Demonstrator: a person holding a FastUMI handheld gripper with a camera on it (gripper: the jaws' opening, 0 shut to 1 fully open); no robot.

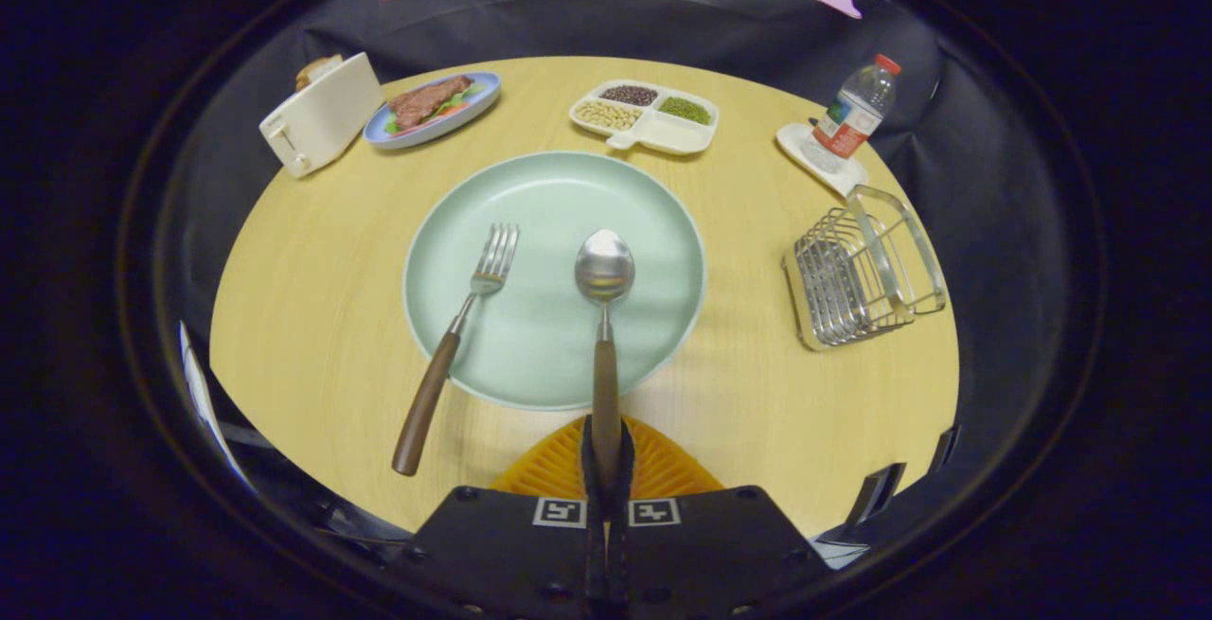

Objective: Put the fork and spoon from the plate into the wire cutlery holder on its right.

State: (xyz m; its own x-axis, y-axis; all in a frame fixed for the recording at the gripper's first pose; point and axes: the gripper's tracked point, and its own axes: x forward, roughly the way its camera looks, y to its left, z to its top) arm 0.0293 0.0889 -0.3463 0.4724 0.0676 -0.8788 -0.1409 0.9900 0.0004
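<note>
Spoon (pixel 604 317) lying bowl-up on the plate (pixel 530 355), handle end pinched between the closed fingers of the gripper (pixel 606 454). Best lifted level, clearing the plate rim before swinging toward 2 o'clock. Fork (pixel 464 336) at 10 o'clock, handle overhanging the rim onto the desk (pixel 322 317). Wire cutlery holder (pixel 862 270) near the desk edge, bottle (pixel 852 114) just beyond; bare desk between plate and holder.

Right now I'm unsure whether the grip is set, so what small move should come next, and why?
Probably lift the spoon straight up a little. The gripper looks closed on the end of its wooden handle, while its bowl rests on the green plate. Once clear of the rim, it can travel right to the wire cutlery holder. The fork lies untouched.
</note>
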